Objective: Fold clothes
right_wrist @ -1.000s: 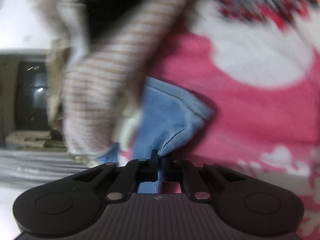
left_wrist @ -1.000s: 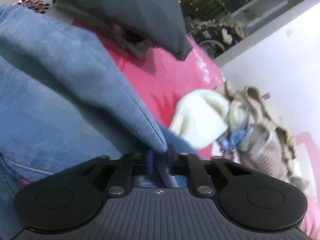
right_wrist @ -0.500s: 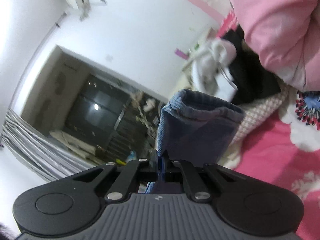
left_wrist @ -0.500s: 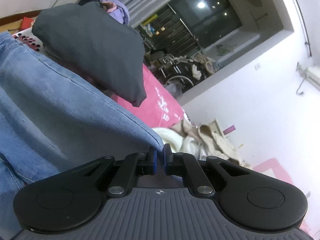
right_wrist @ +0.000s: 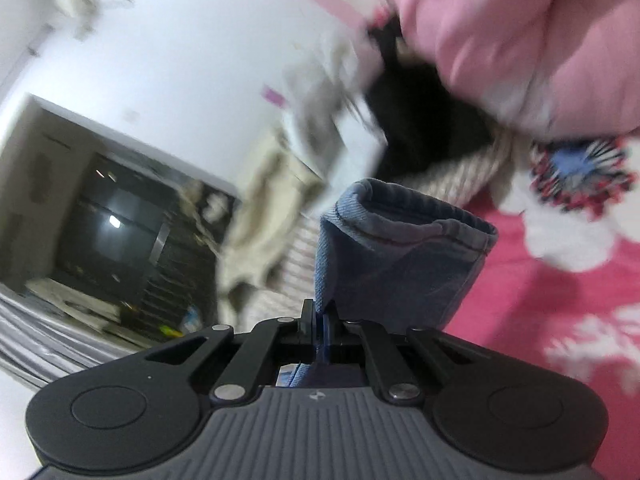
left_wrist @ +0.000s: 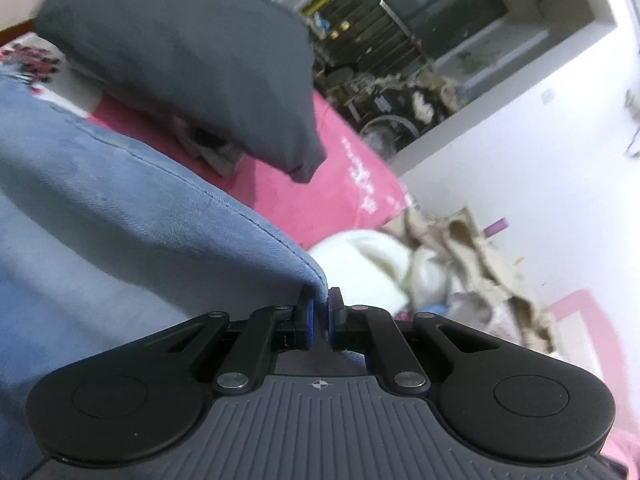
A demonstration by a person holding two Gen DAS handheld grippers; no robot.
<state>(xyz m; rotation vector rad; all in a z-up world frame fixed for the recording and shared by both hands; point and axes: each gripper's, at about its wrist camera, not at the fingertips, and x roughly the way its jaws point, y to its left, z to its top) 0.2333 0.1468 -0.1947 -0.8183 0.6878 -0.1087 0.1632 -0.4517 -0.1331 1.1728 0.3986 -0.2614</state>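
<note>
Right wrist view: blurred clothes pile (right_wrist: 360,92) behind gripper-pinched jeans (right_wrist: 400,256).

- A pink bedspread (left_wrist: 340,184) with white flower patches (right_wrist: 568,236) covers the bed.
- A dark grey pillow (left_wrist: 180,60) lies near the bedspread's far edge.
- A dark window recess (left_wrist: 432,20) is set in the white wall (left_wrist: 520,168).
- A pink quilt (right_wrist: 520,40) is bunched at the bed's far right corner.
</note>
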